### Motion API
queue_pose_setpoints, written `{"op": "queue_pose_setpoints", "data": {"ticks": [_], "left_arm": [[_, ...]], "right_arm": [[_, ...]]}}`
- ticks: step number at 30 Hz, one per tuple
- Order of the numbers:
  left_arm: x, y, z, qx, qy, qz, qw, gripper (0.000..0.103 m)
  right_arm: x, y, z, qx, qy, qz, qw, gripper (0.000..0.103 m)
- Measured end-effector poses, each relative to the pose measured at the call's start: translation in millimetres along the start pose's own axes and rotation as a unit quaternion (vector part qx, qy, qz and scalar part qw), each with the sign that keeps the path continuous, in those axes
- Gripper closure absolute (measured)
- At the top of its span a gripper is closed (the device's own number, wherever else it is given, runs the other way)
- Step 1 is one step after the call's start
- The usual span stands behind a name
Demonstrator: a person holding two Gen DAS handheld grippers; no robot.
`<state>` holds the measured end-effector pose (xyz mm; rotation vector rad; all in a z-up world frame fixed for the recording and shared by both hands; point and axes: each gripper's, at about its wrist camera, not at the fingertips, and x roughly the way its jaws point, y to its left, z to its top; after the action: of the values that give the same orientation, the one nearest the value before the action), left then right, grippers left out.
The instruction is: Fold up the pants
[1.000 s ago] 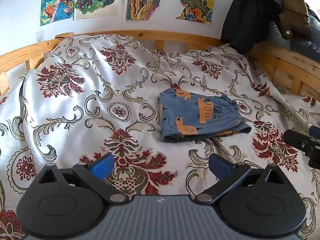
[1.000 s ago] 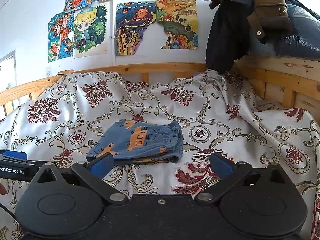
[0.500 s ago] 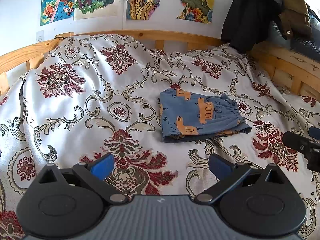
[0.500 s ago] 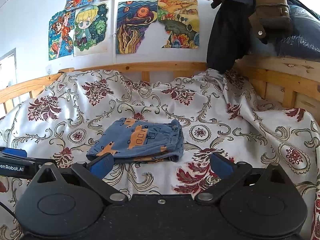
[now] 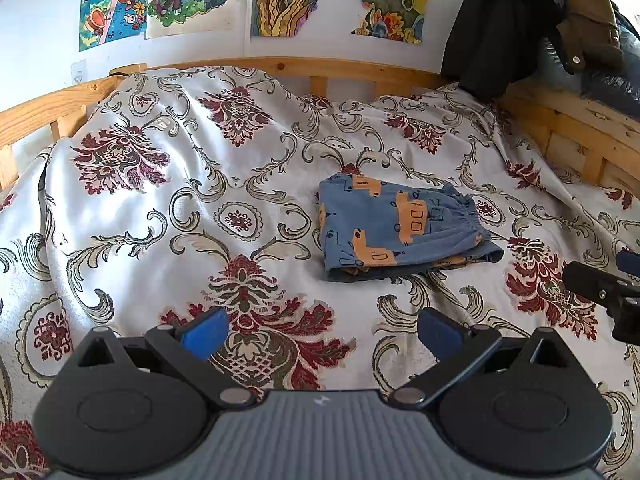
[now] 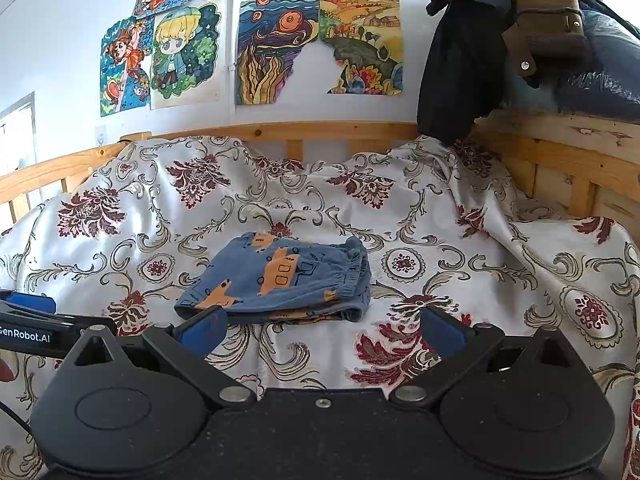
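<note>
Left wrist view: the left gripper [image 5: 320, 330] is being held wide open and empty; the right gripper [image 6: 322, 330] likewise. Folded pants [image 5: 400, 228] are lying ahead on the bedspread [image 5: 160, 220], seemingly untouched.

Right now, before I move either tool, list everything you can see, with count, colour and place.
pants: one, blue with orange print, folded, lying mid-bed.
bedspread: one, white with dark red flowers, covering the bed.
bed rail: one, light wood, along the wall and right side.
drawings: several, multicoloured, on the wall.
dark clothes: a pile, black and olive, hung at the right corner.
left hand-held gripper: one, black with blue pads, open, short of the pants.
right hand-held gripper: one, black with blue pads, open, just short of the pants.
</note>
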<state>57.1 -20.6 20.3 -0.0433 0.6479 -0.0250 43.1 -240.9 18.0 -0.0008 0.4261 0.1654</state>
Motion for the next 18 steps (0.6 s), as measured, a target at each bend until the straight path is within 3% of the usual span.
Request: {"op": "queue_pose_setpoints", "data": {"ticks": [18], "left_arm": [[1.0, -0.1, -0.2, 0.014, 0.017, 0.003, 0.9998, 0.000]], "right_arm": [[1.5, 0.3, -2.5, -0.003, 0.003, 0.003, 1.000, 0.001]]}}
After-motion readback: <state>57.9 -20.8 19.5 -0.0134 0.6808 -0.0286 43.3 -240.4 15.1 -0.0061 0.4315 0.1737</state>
